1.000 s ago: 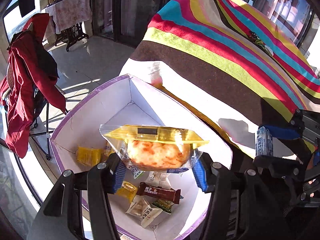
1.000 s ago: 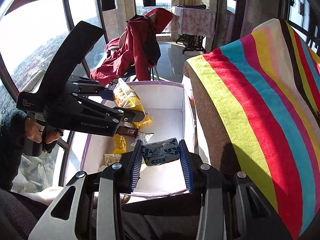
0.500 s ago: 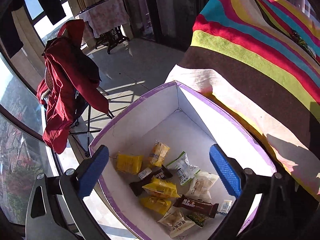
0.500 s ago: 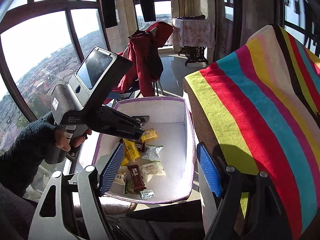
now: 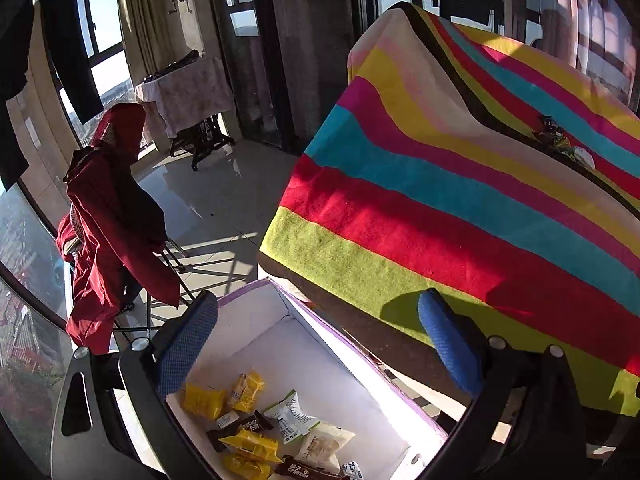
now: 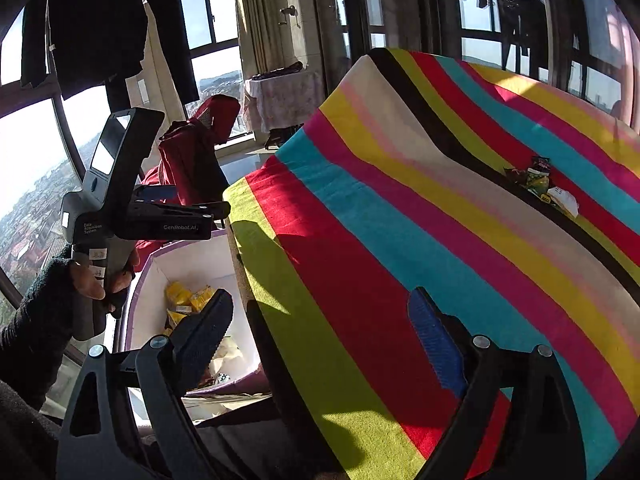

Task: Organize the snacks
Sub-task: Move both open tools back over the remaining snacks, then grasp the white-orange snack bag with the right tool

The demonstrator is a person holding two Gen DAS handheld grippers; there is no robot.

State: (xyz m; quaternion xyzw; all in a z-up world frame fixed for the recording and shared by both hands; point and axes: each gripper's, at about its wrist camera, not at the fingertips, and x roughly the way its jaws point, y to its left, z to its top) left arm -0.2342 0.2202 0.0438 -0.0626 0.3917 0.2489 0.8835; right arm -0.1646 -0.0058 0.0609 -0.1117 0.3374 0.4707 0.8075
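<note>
Both snacks dropped; left tool (image 6: pixel 176 210) reads "GenRobot.AI".

A red jacket (image 5: pixel 108 236) hangs over a folding chair (image 5: pixel 176 264) beside the tall windows (image 6: pixel 28 148), its hood uppermost. Behind it stands a small table draped in a pale flowered cloth (image 5: pixel 188 96), on dark iron legs, with beige curtains (image 5: pixel 140 20) hanging just beside it. Dark garments (image 6: pixel 100 16) hang high against the glass. The tiled floor (image 5: pixel 216 196) is glossy and streaked with sunlight. Through the panes, rooftops (image 6: pixel 36 216) lie far below.
</note>
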